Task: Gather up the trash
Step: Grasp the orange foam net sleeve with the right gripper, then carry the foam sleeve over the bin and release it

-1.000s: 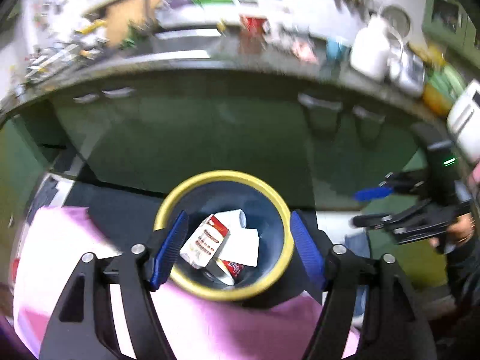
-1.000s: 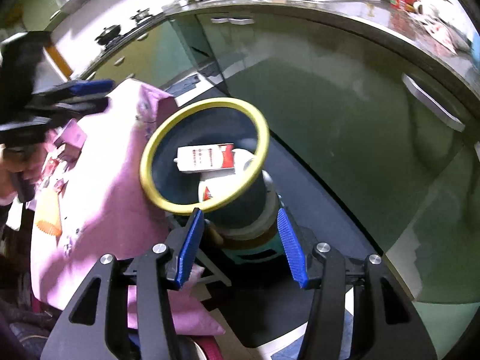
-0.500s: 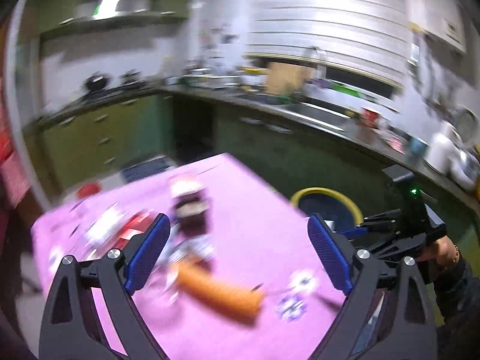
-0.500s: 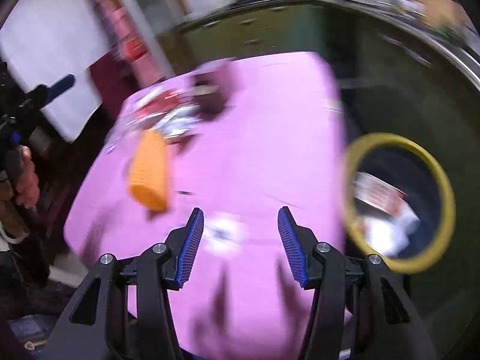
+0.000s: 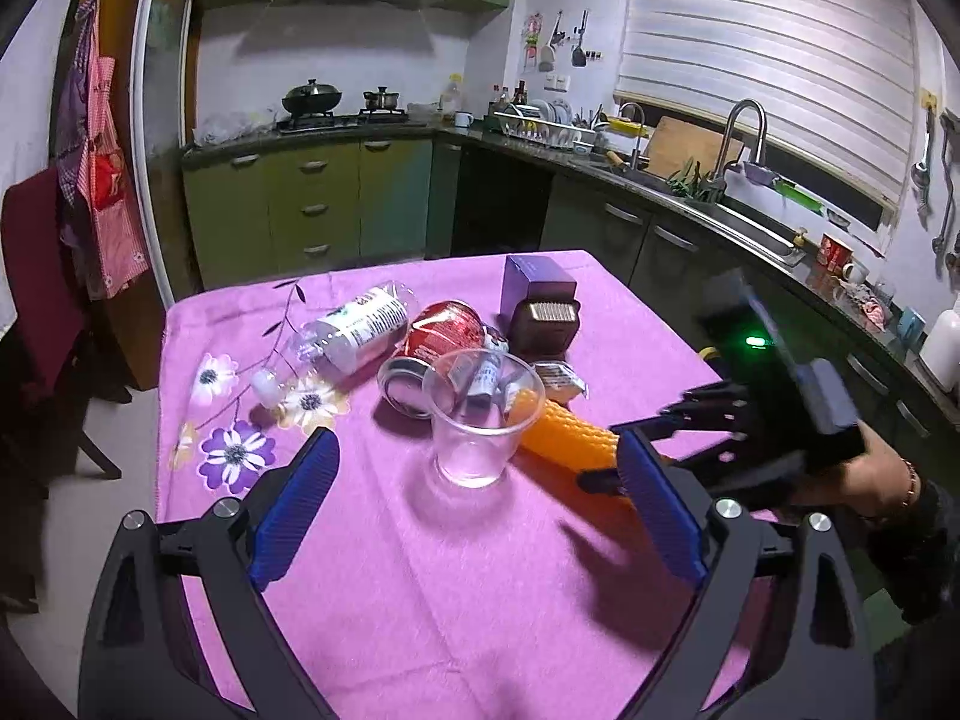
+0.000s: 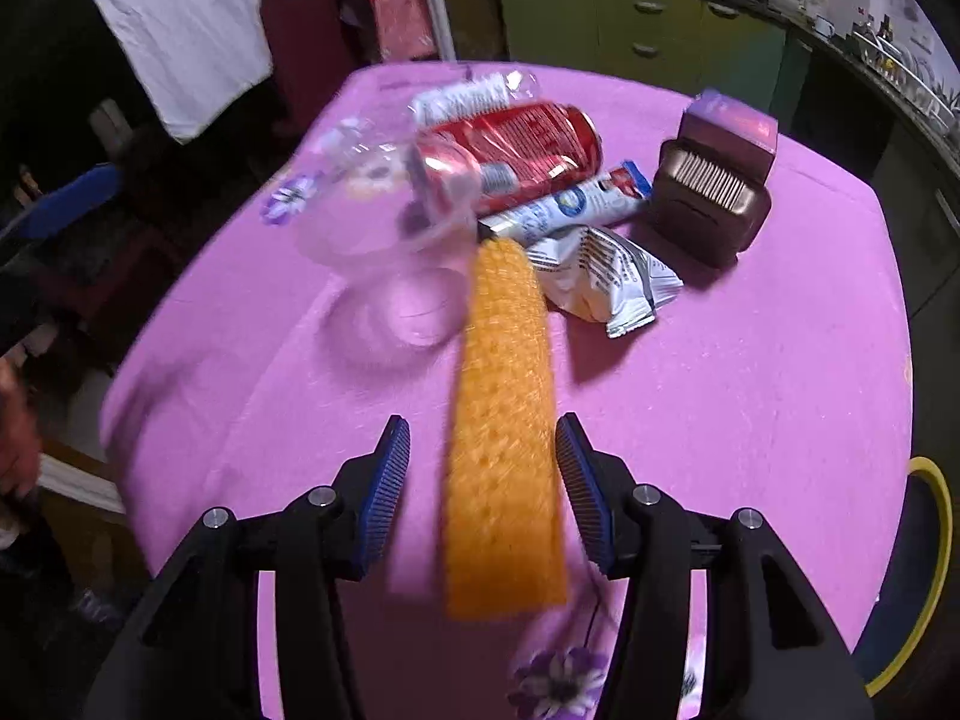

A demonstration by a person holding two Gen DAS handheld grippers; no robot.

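Indoor artificial light, moderate and even. Left wrist view sharp at centre; strong fisheye bending and dark vignette at the corners. Soft shadows fall on the pink tablecloth (image 5: pixel 456 570) beneath the clear plastic cup (image 5: pixel 478 414). Right wrist view shows motion blur: orange foam net (image 6: pixel 501 420) and cup smeared, background dim.
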